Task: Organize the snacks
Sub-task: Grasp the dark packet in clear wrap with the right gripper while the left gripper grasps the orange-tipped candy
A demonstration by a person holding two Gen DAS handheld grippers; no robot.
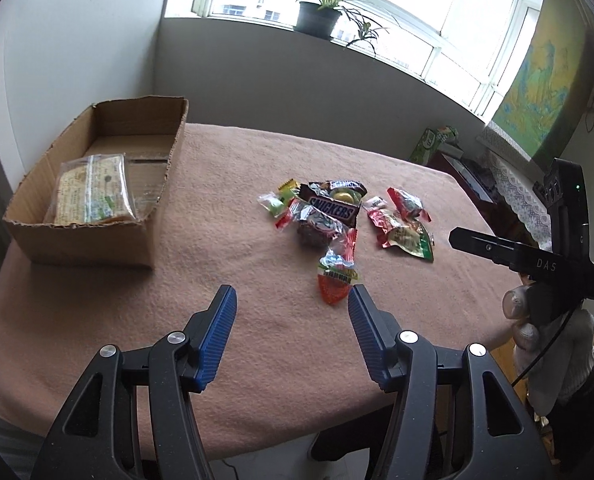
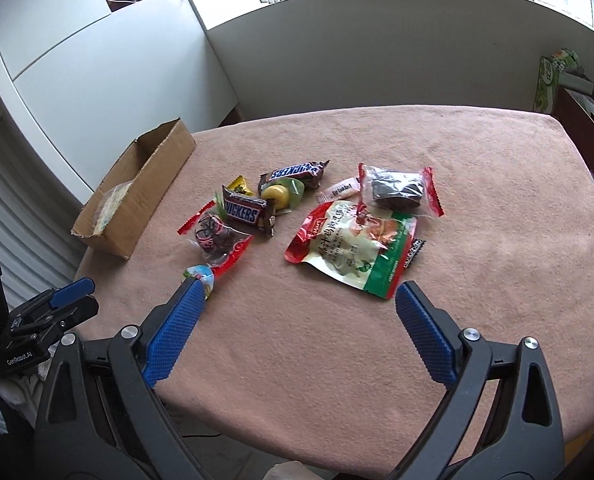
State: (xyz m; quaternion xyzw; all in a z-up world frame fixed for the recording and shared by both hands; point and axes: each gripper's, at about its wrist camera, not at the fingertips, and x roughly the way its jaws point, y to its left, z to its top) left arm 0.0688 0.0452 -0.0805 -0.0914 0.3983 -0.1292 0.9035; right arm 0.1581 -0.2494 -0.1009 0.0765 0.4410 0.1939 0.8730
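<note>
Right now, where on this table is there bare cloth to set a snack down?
Bare cloth lies between the cardboard box and the snack pile, along the near edge under both open grippers, and right of the big pouch. The pile itself is crowded, with wrappers overlapping.

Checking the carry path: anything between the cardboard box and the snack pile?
No, just bare pink cloth between cardboard box and snack pile, clearest in the left wrist view.
</note>
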